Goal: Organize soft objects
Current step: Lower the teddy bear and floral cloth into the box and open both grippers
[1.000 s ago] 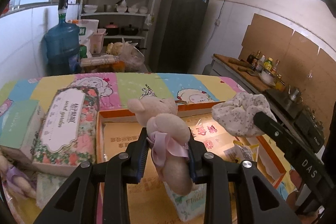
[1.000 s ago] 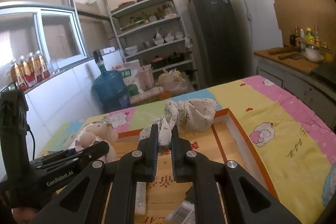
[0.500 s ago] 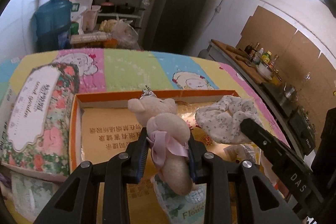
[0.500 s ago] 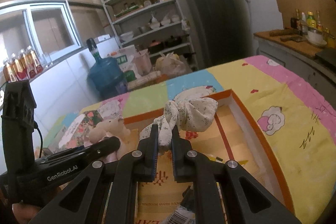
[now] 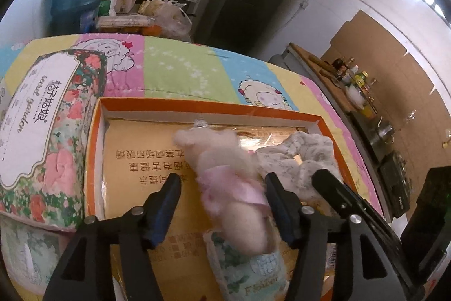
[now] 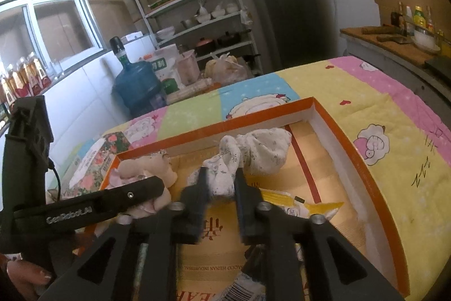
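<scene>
A pink plush toy (image 5: 222, 177) with a pink bow lies in the orange-rimmed cardboard box (image 5: 93, 148). My left gripper (image 5: 222, 191) is open around it, jaws wide apart, the toy against the right finger. A white floral cloth (image 6: 253, 151) lies in the box's far part. My right gripper (image 6: 221, 182) is open, jaws parted on either side of the cloth's near end. The plush toy (image 6: 143, 171) and box rim (image 6: 363, 160) also show in the right wrist view, the cloth (image 5: 304, 157) in the left wrist view.
A floral tissue pack (image 5: 42, 131) lies left of the box on the colourful cartoon blanket (image 5: 183, 69). A small flowered tissue packet (image 5: 248, 270) and yellow wrappers (image 6: 296, 205) lie in the box. A water jug (image 6: 138, 86), shelves (image 6: 197, 16) and a fridge (image 6: 284, 7) stand behind.
Both grippers have lowered into the box and opened. The left has let go of the plush toy, the right has let go of the floral cloth.
</scene>
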Demonstrator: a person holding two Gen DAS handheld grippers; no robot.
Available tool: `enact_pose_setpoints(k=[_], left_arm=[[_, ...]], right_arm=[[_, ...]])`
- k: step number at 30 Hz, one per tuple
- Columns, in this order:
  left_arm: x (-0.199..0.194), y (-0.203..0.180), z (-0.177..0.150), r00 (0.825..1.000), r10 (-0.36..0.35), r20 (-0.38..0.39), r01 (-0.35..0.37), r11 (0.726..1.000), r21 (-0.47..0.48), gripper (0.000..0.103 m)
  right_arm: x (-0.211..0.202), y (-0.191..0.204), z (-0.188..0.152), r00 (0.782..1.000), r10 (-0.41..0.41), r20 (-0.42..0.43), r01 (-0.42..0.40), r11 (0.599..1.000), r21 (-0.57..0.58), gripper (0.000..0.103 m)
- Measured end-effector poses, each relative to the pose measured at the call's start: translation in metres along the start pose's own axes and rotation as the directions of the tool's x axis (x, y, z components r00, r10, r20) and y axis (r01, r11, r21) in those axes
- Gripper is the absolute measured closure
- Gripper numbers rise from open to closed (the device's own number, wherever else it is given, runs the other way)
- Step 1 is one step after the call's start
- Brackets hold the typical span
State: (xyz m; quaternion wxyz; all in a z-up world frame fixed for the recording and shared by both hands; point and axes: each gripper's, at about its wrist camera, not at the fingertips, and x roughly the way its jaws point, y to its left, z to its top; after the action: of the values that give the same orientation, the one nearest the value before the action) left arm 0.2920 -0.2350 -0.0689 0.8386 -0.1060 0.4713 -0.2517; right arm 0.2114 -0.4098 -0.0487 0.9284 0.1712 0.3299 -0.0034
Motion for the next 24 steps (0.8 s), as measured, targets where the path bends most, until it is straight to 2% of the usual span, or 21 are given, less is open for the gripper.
enact_pose_setpoints(k=[2, 6, 7, 24], left_arm=[[-0.005, -0.006, -0.002, 1.000, 0.006, 0.020, -0.007, 1.000, 0.021, 0.033], [-0.017, -0.011, -0.005, 0.997, 0.031, 0.073, -0.035, 0.998, 0.047, 0.019], [-0.020, -0.011, -0.005, 0.996, 0.034, 0.081, -0.038, 0.998, 0.048, 0.018], [-0.062, -0.016, -0.023, 0.986, 0.047, 0.161, -0.062, 0.994, 0.089, 0.018]], right_arm=[[-0.002, -0.001, 0.000, 1.000, 0.000, 0.003, 0.000, 1.000, 0.011, 0.057], [-0.007, -0.003, -0.001, 1.000, -0.005, 0.011, 0.005, 1.000, 0.022, 0.053], [-0.008, -0.003, -0.001, 1.000, -0.005, 0.013, 0.004, 1.000, 0.024, 0.052], [-0.047, 0.018, -0.006, 0.997, -0.015, 0.076, 0.015, 1.000, -0.004, 0.051]])
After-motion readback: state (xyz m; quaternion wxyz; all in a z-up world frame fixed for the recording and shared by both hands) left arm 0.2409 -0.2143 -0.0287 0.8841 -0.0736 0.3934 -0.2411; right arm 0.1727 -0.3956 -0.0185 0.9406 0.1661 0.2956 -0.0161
